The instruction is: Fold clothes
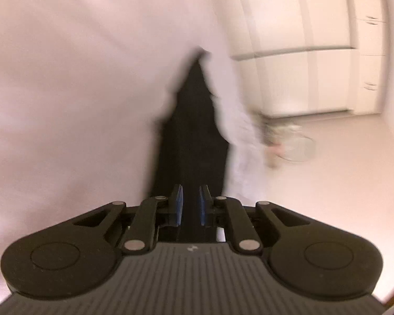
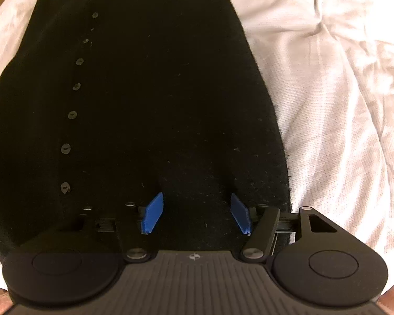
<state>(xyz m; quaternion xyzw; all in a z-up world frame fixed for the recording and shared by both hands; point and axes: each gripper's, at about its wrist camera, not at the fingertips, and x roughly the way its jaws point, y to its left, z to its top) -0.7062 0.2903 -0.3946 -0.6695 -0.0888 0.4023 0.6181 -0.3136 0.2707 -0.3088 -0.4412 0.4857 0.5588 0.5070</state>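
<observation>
A: A white bed sheet [image 2: 328,78] is lying rumpled under everything, and in the left wrist view pale cupboards [image 1: 302,47] are standing against the far wall, all rather blurred.

B: And the clothing?

A: A black cardigan [image 2: 149,92] is lying spread on the sheet, with a row of dark buttons [image 2: 73,115] running down its left part. It is filling most of the right wrist view.

B: What is the right gripper [image 2: 195,214] doing?

A: It is hovering low over the near edge of the cardigan with its blue pads [image 2: 152,212] standing wide apart. Whether the pads are touching the cloth, I cannot tell.

B: And the left gripper [image 1: 191,204]?

A: Its blue pads [image 1: 180,204] are sitting close together with dark cloth [image 1: 191,131] between them, so it is pinching the cardigan. The cloth is stretching away from the pads in a narrowing strip toward the sheet.

B: Anything else?

A: Something pale and blurred [image 1: 283,144] is lying near the cupboards; I cannot tell what it is.
</observation>
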